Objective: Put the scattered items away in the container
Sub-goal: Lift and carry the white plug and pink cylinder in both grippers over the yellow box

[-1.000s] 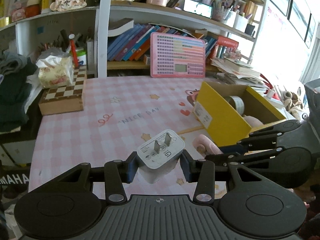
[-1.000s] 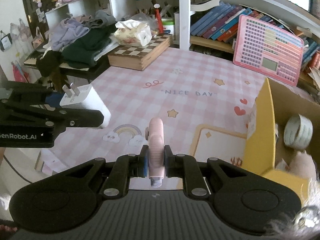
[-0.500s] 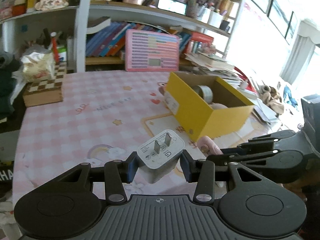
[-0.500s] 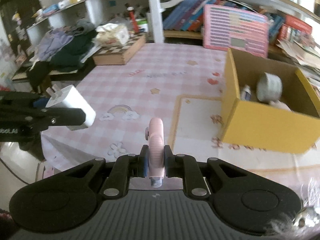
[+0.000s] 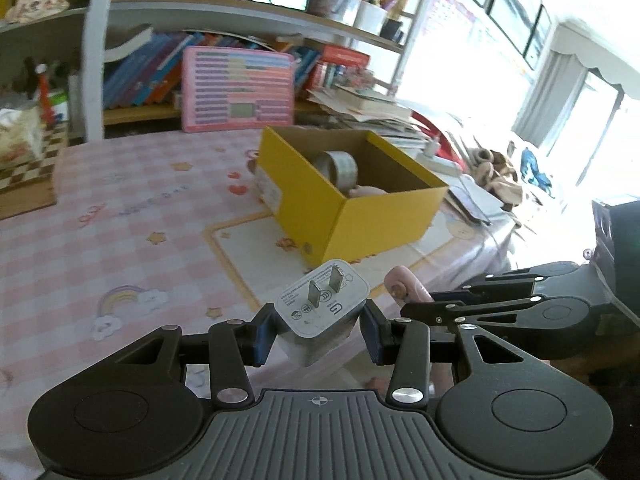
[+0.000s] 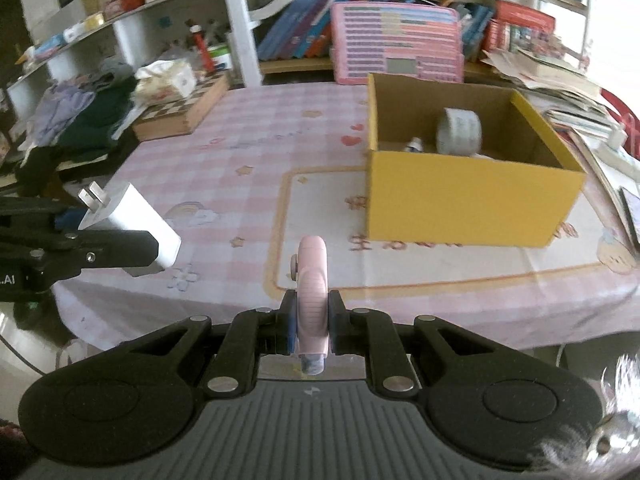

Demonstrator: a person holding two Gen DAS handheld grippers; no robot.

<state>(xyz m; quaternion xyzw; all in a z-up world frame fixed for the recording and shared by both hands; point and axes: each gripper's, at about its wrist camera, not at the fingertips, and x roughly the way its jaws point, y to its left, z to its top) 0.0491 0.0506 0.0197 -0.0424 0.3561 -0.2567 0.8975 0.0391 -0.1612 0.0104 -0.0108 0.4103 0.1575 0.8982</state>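
Yellow cardboard box (image 6: pixel 472 204) sits open-topped on the pink checked tablecloth (image 6: pixel 240 152), right of centre in the right wrist view and upper centre in the left wrist view; its inner walls are plain brown. Contents visible: a roll of grey tape (image 6: pixel 459 131) standing on edge against the far inner wall, a small white bottle-like item (image 6: pixel 414 146) low at the near left of the tape (too small to identify), and, seen only from the left wrist view, a pale pink object (image 5: pixel 370 191) lying below the tape. A white label (image 5: pixel 269 189) is on the box's left outer wall. Left gripper (image 5: pixel 318 330) is at bottom centre of its view, jaws set narrow and clamped on a white plug adapter (image 5: pixel 322 310), prongs up and angled toward the box; the adapter is off the table, below and in front of the box's near corner. Right gripper (image 6: pixel 312 318) is at bottom centre of its view, jaws nearly together and gripping a slim pink device (image 6: pixel 313 280), which points forward, left of the box's near wall. Both held items are outside the box. Behind the box a pink board (image 6: pixel 398 46) leans on the bookshelf (image 6: pixel 304 40); a chessboard case (image 6: pixel 180 114) with a tissue pack (image 6: pixel 166 80) on it lies at upper left.
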